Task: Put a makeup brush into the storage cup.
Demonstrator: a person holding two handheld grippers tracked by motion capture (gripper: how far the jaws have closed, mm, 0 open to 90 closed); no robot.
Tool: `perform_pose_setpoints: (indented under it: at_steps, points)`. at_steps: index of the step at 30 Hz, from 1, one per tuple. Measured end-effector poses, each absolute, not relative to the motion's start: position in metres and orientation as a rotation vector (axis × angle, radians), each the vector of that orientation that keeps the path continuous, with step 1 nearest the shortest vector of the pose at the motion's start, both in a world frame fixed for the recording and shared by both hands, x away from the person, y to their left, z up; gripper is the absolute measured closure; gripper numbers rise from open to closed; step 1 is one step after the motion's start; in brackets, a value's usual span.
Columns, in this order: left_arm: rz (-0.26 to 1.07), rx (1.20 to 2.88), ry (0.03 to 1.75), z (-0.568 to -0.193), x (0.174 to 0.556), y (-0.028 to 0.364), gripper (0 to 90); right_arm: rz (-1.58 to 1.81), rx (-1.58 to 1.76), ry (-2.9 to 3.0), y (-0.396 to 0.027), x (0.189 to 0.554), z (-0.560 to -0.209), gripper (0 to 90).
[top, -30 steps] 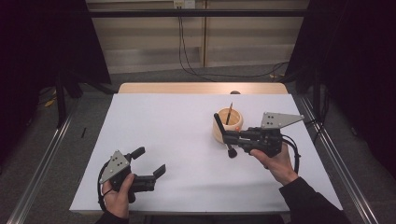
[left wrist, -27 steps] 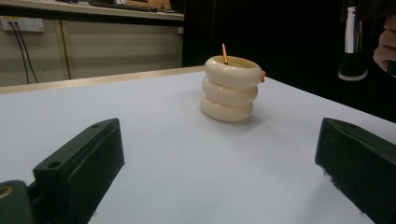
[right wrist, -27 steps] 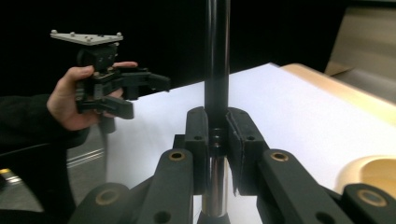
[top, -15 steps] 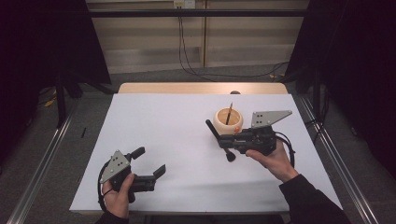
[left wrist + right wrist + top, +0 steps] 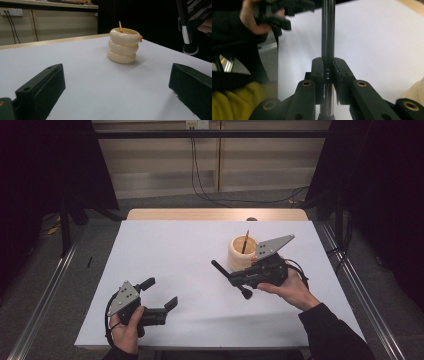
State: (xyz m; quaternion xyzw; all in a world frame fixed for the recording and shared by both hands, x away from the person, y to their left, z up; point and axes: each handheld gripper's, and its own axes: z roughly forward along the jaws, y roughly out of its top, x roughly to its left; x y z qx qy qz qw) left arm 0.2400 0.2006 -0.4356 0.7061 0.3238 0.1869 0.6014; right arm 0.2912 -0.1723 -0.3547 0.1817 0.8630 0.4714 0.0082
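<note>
A cream ringed holder (image 5: 242, 255) stands right of the table's middle with a thin orange stick (image 5: 245, 241) leaning in it; the left gripper view has the holder (image 5: 123, 45) ahead. Just in front of it, my right gripper (image 5: 233, 280) is shut on a black makeup brush (image 5: 220, 270), whose bristle head points toward the near edge. In the right gripper view the pads clamp the brush's dark handle (image 5: 328, 32). My left gripper (image 5: 160, 293) rests at the front left, open, its jaws (image 5: 117, 92) wide with bare table between them. The brush head (image 5: 190, 48) hangs at that view's right edge.
A white sheet (image 5: 190, 245) covers the table, with a strip of wood (image 5: 215, 214) at the far edge. Metal rails (image 5: 350, 270) run along both sides. Cables (image 5: 200, 175) hang on the back wall.
My right gripper has drifted slightly left and toward the near edge with the brush, so the handle no longer overlaps the holder. The left gripper has stayed put.
</note>
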Motion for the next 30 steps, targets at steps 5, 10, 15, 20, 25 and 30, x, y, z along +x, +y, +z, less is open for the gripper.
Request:
perform_pose_setpoints:
  at_steps: [5,10,15,20,25,30]
  points:
    - [0.433,1.638,0.751,-0.436,0.240,0.201,0.5,1.380,0.550,2.764,-0.167,0.293,-0.360,80.1]
    - [0.424,1.637,0.749,-0.436,0.240,0.200,0.5,1.313,0.547,2.803,-0.166,0.294,-0.358,80.1]
    - [0.435,1.652,0.740,-0.435,0.241,0.201,0.5,1.235,0.531,2.861,-0.163,0.294,-0.357,80.1]
    - [0.430,1.652,0.733,-0.435,0.240,0.200,0.5,1.122,0.507,2.929,-0.157,0.293,-0.363,80.1]
    - [0.429,1.648,0.740,-0.435,0.240,0.199,0.5,1.053,0.494,2.948,-0.154,0.290,-0.365,80.1]
    - [0.429,1.657,0.733,-0.435,0.240,0.199,0.5,0.986,0.474,2.977,-0.151,0.291,-0.365,80.1]
